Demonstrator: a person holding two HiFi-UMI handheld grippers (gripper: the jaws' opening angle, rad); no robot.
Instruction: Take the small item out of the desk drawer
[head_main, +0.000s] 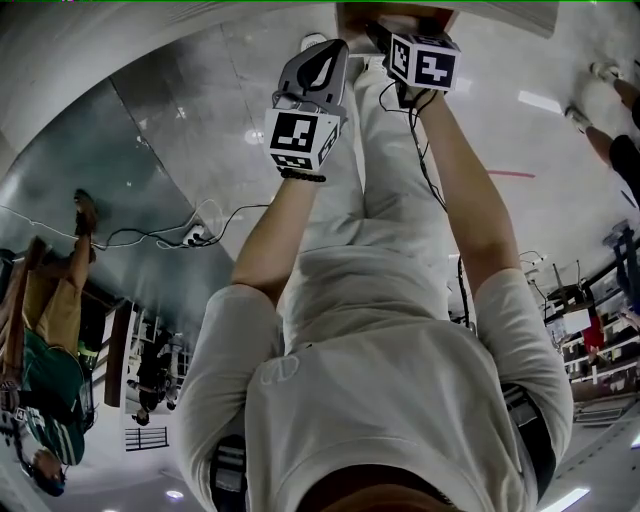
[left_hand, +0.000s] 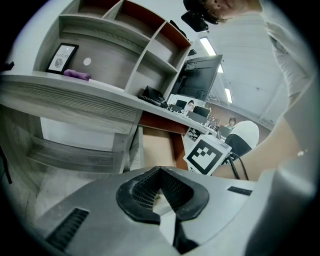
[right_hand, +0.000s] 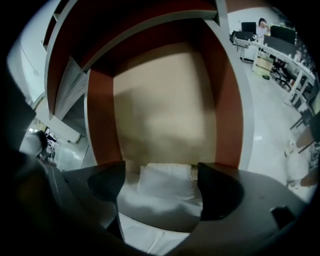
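Note:
The open drawer (right_hand: 160, 105) has a tan floor and red-brown side walls; in the head view it shows at the top edge (head_main: 400, 14). A small white packet (right_hand: 166, 182) lies at the drawer's near end. My right gripper (right_hand: 161, 175) is open, with one dark jaw on each side of the packet, apart from it. In the head view the right gripper (head_main: 400, 40) reaches into the drawer, its jaws mostly hidden behind its marker cube. My left gripper (head_main: 322, 60) hangs just left of the drawer. It is shut on nothing (left_hand: 160, 174).
A grey desk top (left_hand: 75, 95) with shelf cubbies holds a framed picture (left_hand: 62, 57) and a purple object (left_hand: 76, 75). A monitor (left_hand: 200, 77) and a white chair (left_hand: 243, 136) stand further right. A cable (head_main: 150, 236) lies on the floor; people stand at the sides.

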